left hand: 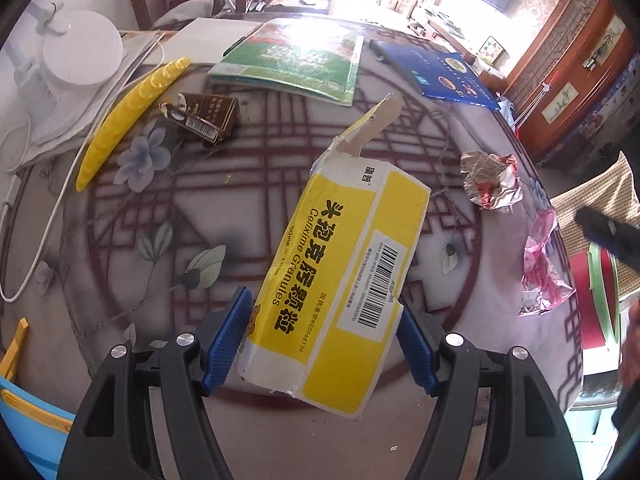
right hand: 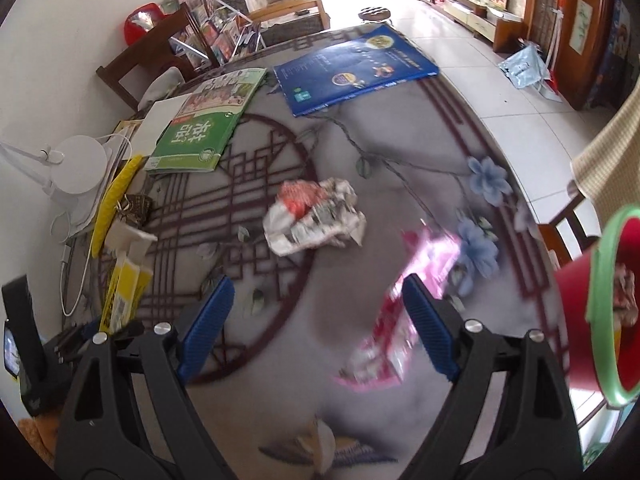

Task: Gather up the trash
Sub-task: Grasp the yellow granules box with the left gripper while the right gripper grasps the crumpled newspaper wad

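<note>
My left gripper (left hand: 324, 340) is shut on a yellow and white medicine box (left hand: 340, 276) with a torn flap, held above the round table (left hand: 248, 216). The box also shows at the left of the right wrist view (right hand: 122, 288). My right gripper (right hand: 316, 320) is open and empty above the table, its right finger (right hand: 428, 328) next to a pink wrapper (right hand: 404, 312). A crumpled foil wrapper (right hand: 316, 216) lies ahead of it. In the left wrist view the foil (left hand: 490, 180) and the pink wrapper (left hand: 540, 272) lie at the right. A red bin with a green rim (right hand: 600, 308) stands off the table's right edge.
A green book (right hand: 204, 128), a blue book (right hand: 352, 68), a yellow curved object (left hand: 128, 120), a small brown box (left hand: 208, 116) and a white lamp base (left hand: 82, 52) with its cable lie on the table's far and left parts. Chairs stand around the table.
</note>
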A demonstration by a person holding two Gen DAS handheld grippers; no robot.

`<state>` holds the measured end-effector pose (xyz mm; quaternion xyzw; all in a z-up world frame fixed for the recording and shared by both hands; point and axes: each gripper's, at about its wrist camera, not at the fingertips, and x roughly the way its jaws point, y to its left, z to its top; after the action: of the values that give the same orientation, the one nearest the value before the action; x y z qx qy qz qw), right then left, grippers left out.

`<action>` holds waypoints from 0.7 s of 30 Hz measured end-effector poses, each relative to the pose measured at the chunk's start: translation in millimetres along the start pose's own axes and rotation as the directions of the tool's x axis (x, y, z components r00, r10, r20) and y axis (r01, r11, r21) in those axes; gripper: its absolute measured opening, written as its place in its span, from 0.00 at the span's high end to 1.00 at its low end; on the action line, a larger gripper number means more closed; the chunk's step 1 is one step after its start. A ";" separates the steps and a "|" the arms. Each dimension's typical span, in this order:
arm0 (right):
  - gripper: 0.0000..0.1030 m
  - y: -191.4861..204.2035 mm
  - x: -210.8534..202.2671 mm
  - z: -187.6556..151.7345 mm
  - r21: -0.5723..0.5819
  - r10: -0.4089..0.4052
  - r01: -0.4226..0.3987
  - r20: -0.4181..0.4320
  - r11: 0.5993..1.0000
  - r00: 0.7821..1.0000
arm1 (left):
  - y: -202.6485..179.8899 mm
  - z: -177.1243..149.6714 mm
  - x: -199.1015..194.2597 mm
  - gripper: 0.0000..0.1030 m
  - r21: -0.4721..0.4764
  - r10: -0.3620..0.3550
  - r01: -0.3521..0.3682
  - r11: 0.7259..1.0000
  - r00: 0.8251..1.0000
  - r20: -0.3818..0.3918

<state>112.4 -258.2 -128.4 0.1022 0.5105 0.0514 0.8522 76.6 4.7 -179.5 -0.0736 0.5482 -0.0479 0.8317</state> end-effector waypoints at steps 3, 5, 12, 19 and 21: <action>0.18 8.7 21.5 19.0 -0.008 -0.006 0.006 -0.005 1.000 1.000 | 2.1 -0.4 7.2 0.37 0.000 0.001 -0.001 1.000 1.000 -0.020; 0.18 13.0 39.1 29.9 -0.011 -0.017 0.017 -0.020 1.000 1.000 | 3.0 -0.2 12.0 0.39 -0.001 -0.001 0.001 1.000 0.999 -0.035; 0.22 13.0 84.6 38.3 -0.009 -0.060 0.059 -0.099 0.998 0.993 | 3.5 0.7 19.1 0.35 0.001 -0.018 0.018 1.000 0.998 -0.056; 0.53 10.6 80.3 32.1 -0.032 -0.037 0.034 -0.093 0.999 0.995 | -1.0 5.1 20.5 0.25 0.007 -0.034 0.034 0.999 0.998 -0.049; 0.54 12.3 75.4 29.6 -0.044 -0.027 0.023 -0.088 0.999 0.996 | -2.1 5.8 22.3 0.23 0.013 -0.032 0.033 0.999 0.998 -0.050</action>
<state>174.4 -235.4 -176.9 0.0752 0.5476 0.0562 0.8315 90.7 -0.6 -197.1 -0.0757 0.5671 -0.0670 0.8174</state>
